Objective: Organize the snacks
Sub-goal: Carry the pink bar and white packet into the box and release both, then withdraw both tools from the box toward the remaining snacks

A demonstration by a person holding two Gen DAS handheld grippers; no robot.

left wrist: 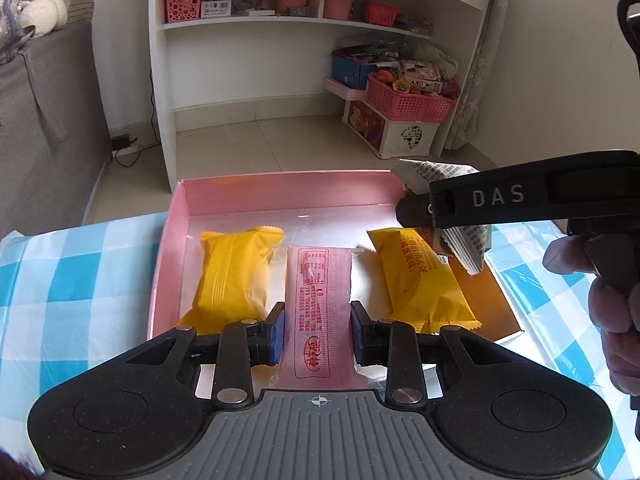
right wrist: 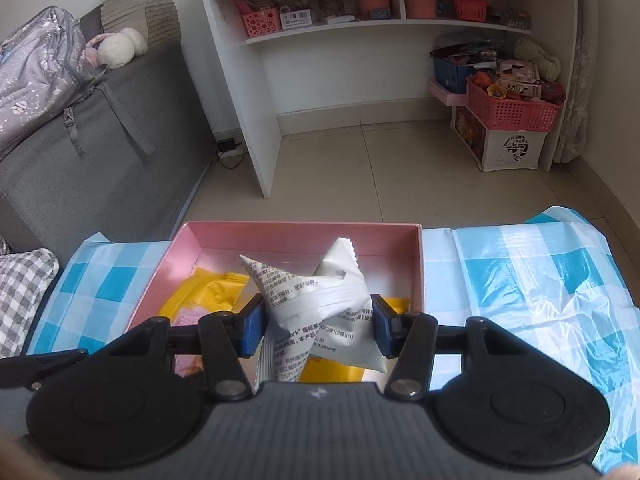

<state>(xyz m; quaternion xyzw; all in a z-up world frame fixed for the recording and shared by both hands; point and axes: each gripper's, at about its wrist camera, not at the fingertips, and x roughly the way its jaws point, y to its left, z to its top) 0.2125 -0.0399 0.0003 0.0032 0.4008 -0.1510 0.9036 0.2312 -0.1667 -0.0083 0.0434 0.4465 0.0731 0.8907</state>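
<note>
Left tool clamps pink packet; right tool clamps white packet. Lower both flat into pink box, release gently.

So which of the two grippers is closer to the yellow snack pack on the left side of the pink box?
Left. The left gripper, clamped on a pink packet, sits right beside the yellow snack pack; the right gripper is across the pink box.

Soft daylight, sharp; fisheye edges perhaps warped.
</note>
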